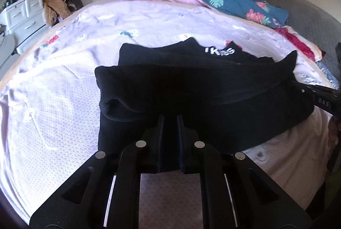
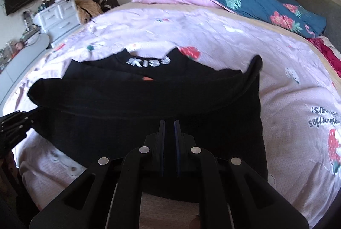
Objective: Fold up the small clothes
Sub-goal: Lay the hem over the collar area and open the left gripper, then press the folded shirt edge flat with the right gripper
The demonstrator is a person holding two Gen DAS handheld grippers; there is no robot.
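A small black garment [image 1: 191, 88] with white "KISS" lettering lies on the pink bed sheet [image 1: 64, 84], its near hem lifted and doubled toward the far side. My left gripper [image 1: 170, 120] is shut on the garment's near edge at its left part. My right gripper [image 2: 169, 124] is shut on the same black garment [image 2: 149, 105] at its near edge on the right part. The right gripper's body shows at the right edge of the left wrist view [image 1: 321, 99]. The left gripper's body shows at the left edge of the right wrist view [image 2: 15, 126].
A pink and blue floral duvet [image 2: 245, 3] is heaped at the far end of the bed. A grey headboard [image 1: 309, 15] runs along the right. A white drawer unit [image 2: 57, 15] and bags stand on the left beside the bed. Wardrobes line the back wall.
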